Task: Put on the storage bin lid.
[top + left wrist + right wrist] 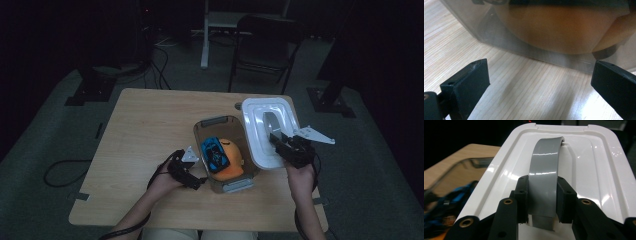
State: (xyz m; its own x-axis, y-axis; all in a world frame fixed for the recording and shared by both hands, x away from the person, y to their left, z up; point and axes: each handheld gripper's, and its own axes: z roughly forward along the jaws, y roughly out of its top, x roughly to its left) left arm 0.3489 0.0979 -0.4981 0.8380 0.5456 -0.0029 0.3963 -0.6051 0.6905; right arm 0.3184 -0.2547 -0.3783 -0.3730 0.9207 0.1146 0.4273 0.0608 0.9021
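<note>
A clear plastic bin [223, 122] stands on the wooden table [145, 125], holding an orange object [235, 161] with a blue toy car [215, 153] on top. My right gripper [282, 144] is shut on the grey handle [544, 173] of the white lid [260, 135], which is held just right of the bin, its left edge over the bin's rim. My left gripper [196, 181] rests low on the table at the bin's near left side, jaws open; in the left gripper view the bin wall [544, 42] and the orange object [559, 30] are right in front.
A folding chair [265, 45] and a white stand [206, 35] are on the floor beyond the table. Cables [65, 170] trail over the floor at left. Bare tabletop lies left of the bin.
</note>
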